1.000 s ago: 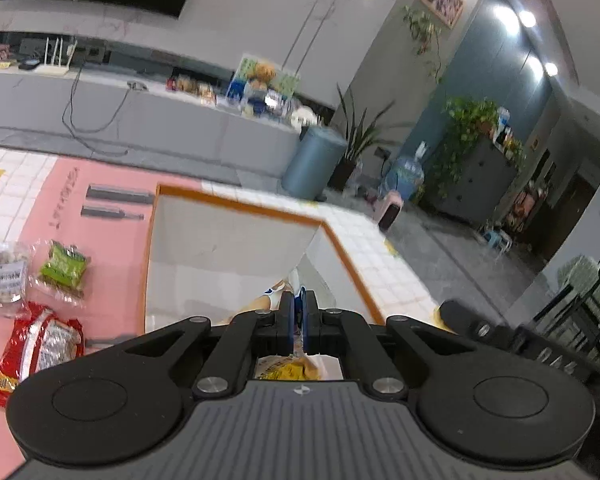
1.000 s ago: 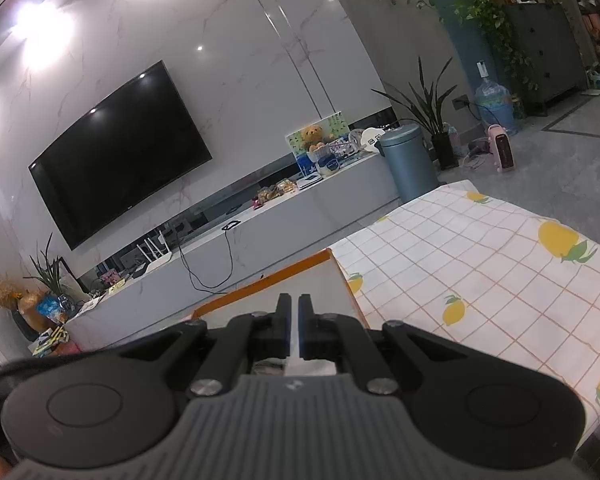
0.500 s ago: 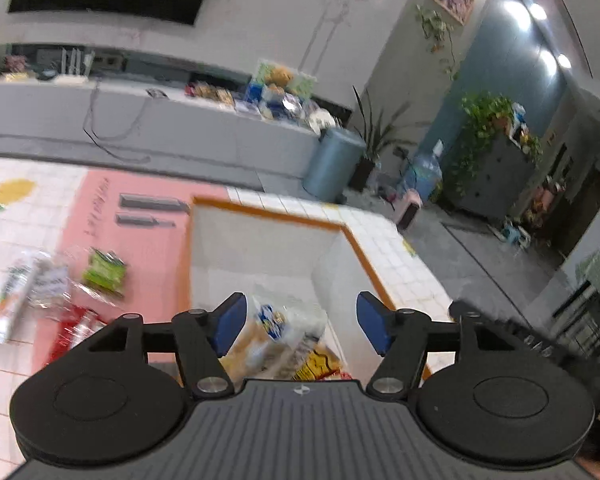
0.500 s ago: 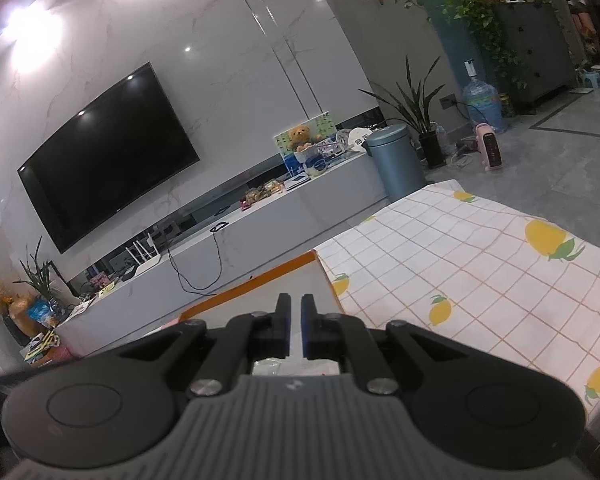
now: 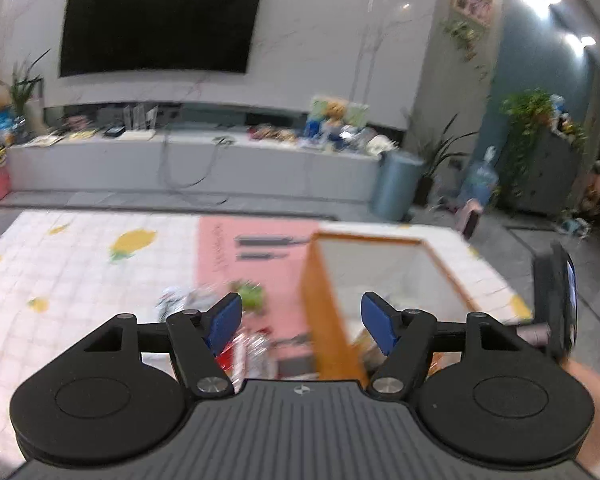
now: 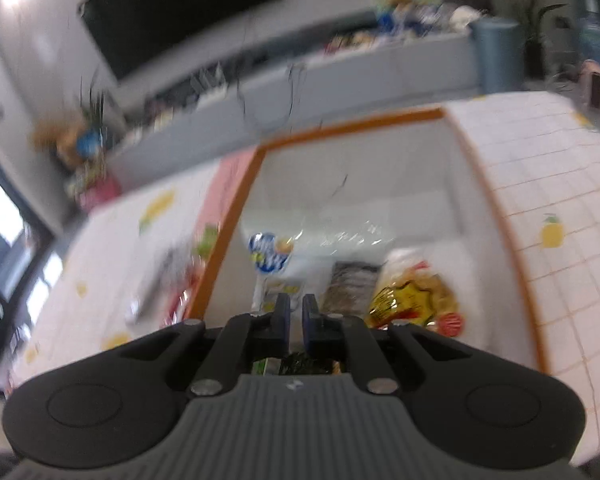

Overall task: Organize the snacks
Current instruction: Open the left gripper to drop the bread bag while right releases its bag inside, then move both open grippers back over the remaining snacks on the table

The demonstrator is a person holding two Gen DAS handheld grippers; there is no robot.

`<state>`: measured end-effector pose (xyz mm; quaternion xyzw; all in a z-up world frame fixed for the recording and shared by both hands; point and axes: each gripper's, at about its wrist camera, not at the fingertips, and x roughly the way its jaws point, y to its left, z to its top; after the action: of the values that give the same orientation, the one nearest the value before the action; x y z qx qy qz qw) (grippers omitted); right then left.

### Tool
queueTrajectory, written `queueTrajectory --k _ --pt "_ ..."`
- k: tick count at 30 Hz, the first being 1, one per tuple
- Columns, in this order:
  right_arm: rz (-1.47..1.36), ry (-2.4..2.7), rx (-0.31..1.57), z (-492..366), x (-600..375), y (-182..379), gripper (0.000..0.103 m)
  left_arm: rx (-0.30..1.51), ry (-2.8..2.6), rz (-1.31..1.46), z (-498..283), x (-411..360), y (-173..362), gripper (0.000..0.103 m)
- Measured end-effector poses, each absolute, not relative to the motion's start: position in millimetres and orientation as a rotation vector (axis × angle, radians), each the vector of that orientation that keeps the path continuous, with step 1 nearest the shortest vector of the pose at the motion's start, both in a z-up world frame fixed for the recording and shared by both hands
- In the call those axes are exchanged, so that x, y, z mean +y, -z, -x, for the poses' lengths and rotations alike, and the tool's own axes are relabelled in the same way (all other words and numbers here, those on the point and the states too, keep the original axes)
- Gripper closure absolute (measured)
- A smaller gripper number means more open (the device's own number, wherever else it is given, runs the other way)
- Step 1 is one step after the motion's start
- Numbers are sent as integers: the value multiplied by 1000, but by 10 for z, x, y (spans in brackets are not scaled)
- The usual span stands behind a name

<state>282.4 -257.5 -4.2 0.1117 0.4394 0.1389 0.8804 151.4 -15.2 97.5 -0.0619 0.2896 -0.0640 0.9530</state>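
Orange-rimmed and white inside, the box sits on our bench, just ahead of and below the right claw. Inside it we see a blue-and-white packet beyond the claw's tips, a dark packet slightly right, and a yellow snack bag further right. Our right claw's jaws are opening, barely parted, nothing between them. Our left claw is opening wide and empty over the box's near wall, with blurred loose snacks on a pink mat to its left.
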Motion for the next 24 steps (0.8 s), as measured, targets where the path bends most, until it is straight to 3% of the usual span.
queueTrajectory --k 9,16,24 --pt "37 -267 1099 -3387 -2171 391 91 591 51 189 -1269 345 -724 23" --pt "-154 -139 810 -3256 -2392 99 89 616 7 189 -1299 519 -587 24" --pt "-262 -212 462 -2299 -2522 -533 86 476 -10 162 -1001 606 -1100 24"
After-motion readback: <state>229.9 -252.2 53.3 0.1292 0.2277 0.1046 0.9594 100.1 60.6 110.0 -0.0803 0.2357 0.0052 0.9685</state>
